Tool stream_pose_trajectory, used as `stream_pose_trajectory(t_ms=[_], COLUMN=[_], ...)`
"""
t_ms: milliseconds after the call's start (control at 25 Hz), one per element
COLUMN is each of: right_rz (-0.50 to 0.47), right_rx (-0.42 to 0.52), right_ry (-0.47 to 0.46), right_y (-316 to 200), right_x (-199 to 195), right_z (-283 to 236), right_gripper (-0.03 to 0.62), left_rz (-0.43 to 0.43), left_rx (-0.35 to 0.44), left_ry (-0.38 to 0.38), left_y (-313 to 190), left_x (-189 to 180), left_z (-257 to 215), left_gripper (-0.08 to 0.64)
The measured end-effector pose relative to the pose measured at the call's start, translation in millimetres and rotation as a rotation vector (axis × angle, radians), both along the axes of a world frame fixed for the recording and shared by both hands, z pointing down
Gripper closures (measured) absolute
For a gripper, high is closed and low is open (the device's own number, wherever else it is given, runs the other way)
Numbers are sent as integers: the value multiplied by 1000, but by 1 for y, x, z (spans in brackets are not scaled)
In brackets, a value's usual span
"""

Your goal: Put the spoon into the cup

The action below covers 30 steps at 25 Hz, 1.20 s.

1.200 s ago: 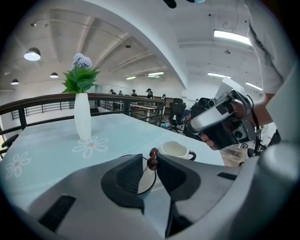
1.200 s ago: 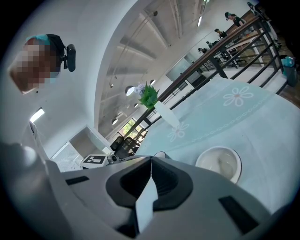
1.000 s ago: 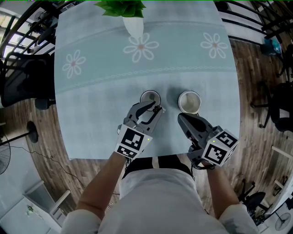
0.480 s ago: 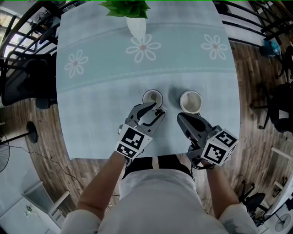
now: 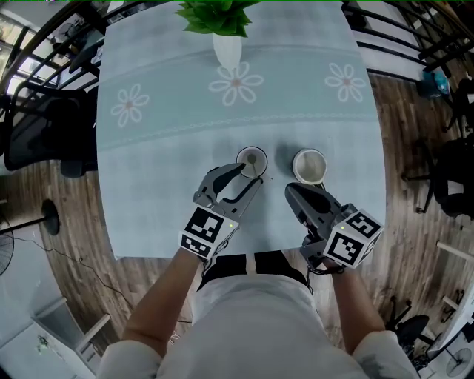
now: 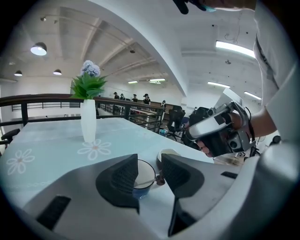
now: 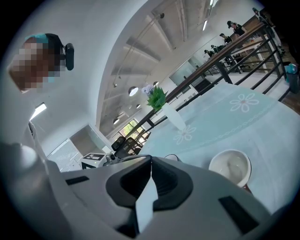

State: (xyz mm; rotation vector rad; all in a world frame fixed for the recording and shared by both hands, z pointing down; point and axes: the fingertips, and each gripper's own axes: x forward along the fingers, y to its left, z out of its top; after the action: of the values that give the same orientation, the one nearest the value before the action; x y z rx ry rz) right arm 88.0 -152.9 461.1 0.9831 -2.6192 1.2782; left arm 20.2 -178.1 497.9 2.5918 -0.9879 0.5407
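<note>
Head view overhead, others low, sharing table (image 5: 148, 185)

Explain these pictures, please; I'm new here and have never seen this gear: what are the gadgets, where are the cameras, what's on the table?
No robot here: a person holds a gripper in each hand. The overhead picture comes from a camera on the person's head; the other two come from cameras riding on each gripper, looking along its fingers. On the flowered tablecloth stand a white vase with a green plant, a cup with the spoon already in it, and a second cup. The left gripper, just short of the first cup, is opening its fingers with nothing clamped. The right gripper has its fingers together, empty.
</note>
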Motion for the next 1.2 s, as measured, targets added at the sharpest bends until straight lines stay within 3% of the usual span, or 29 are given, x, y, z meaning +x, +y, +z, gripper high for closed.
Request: stream_pose_trajectory(t_ms=[680, 1200], right_rz=[32, 41], right_rx=[107, 182], right_ry=[13, 26], right_y=[7, 22], right_x=[-18, -37], right_z=[-55, -90], right_gripper=[569, 569], left_rz=[-94, -123], left_rx=[78, 115], left_ry=[95, 141], left_y=[-3, 10], left_x=[-45, -80], left_z=[-73, -114], left_gripper=[507, 525])
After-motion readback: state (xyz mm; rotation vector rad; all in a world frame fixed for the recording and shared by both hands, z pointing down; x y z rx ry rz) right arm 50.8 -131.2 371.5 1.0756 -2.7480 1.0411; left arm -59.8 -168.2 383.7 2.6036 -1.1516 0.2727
